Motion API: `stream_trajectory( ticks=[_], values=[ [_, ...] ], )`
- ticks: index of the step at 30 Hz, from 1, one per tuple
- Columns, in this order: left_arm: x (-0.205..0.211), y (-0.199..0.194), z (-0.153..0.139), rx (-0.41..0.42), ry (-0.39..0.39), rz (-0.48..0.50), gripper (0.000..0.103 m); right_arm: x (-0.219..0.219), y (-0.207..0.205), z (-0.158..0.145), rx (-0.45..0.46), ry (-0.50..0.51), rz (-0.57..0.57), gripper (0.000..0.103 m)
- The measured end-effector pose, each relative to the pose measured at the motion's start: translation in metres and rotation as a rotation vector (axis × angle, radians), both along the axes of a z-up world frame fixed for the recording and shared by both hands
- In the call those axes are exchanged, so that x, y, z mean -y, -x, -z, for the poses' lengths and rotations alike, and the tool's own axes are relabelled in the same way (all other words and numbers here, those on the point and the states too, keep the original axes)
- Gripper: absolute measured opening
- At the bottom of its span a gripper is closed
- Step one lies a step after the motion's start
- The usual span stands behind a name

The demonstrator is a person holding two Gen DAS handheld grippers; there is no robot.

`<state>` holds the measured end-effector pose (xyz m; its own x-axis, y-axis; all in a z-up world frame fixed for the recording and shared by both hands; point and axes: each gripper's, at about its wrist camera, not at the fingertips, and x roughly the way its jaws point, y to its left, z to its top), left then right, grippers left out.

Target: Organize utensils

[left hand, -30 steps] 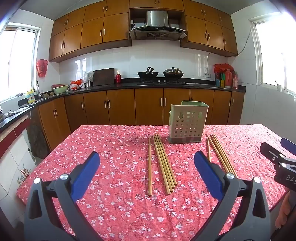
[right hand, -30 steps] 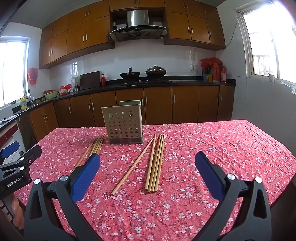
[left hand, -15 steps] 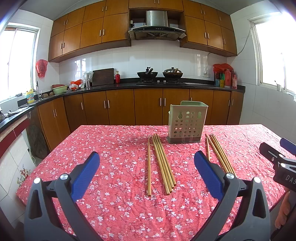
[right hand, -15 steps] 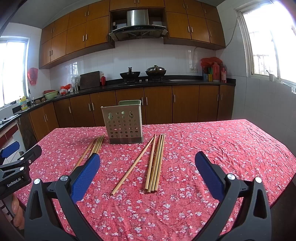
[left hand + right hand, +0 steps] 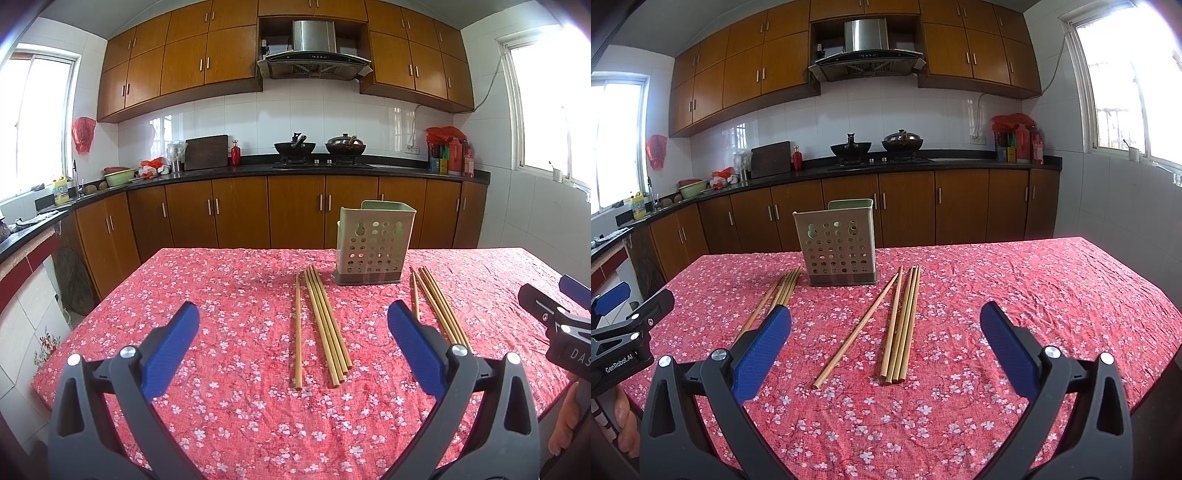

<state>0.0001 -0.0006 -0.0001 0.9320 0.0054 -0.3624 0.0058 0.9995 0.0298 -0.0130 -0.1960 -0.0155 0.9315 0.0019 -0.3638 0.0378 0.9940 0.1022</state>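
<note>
A pale green perforated utensil holder (image 5: 372,248) (image 5: 837,248) stands upright on the red floral tablecloth (image 5: 236,413). Bamboo chopsticks lie flat in two groups, one on each side of the holder. The left group (image 5: 320,324) (image 5: 777,295) lies ahead of my left gripper (image 5: 293,345), which hangs open above the near table. The right group (image 5: 437,306) (image 5: 899,325) lies ahead of my right gripper (image 5: 885,346), also open and holding nothing. One chopstick (image 5: 857,328) lies slanted away from its group.
Wooden kitchen cabinets (image 5: 236,214) and a black counter with two woks (image 5: 319,147) stand behind the table. In each wrist view the other gripper shows at the frame's edge, held by a hand (image 5: 563,421). The table's right half (image 5: 1052,288) holds only cloth.
The left wrist view has drifted slightly, so the holder and chopsticks sit a little higher and further left. The chopsticks and holder have not moved. Both grippers stay open.
</note>
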Motion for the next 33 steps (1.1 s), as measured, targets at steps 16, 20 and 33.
stream_trajectory(
  ticks=[16,20,33],
  values=[
    [-0.0002,-0.0001,0.0000,0.000,0.001,0.001,0.099,0.0002,-0.0001,0.0019,-0.001,-0.001,0.000,0.101],
    [-0.0002,-0.0001,0.0000,0.000,0.001,0.001,0.099,0.0003,0.0001,0.0019,-0.001,-0.001,0.000,0.101],
    [-0.0003,-0.0001,-0.0001,0.000,0.002,0.000,0.099,0.0011,-0.0004,0.0023,-0.001,-0.001,0.000,0.101]
  ],
)
